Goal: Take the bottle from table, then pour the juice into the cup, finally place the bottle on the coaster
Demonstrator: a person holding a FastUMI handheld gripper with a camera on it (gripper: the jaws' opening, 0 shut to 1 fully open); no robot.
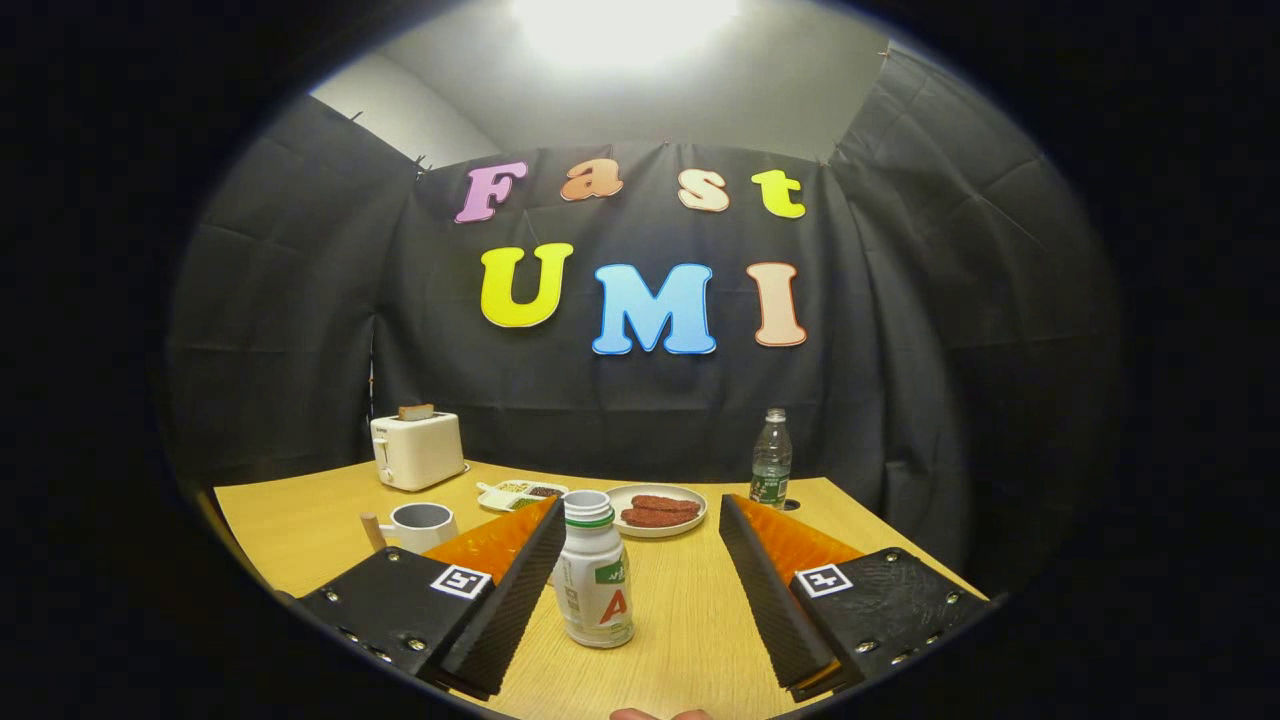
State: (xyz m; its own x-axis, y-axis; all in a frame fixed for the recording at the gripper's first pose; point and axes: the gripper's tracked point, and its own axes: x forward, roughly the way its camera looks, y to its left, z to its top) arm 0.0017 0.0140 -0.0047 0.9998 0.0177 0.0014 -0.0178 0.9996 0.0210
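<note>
A small white juice bottle (594,575) with an open top and a green collar stands upright on the wooden table (690,640). It sits between my two fingers, close to the left finger (520,580) and well apart from the right one. My gripper (640,515) is open, with neither finger pressing on the bottle. A white cup (420,525) with a wooden handle stands beyond the left finger. I cannot make out a coaster.
A white toaster (417,449) with a slice of bread stands at the back left. A small tray of food (520,493) and a plate of reddish food (656,511) lie beyond the bottle. A clear water bottle (771,460) stands at the back right.
</note>
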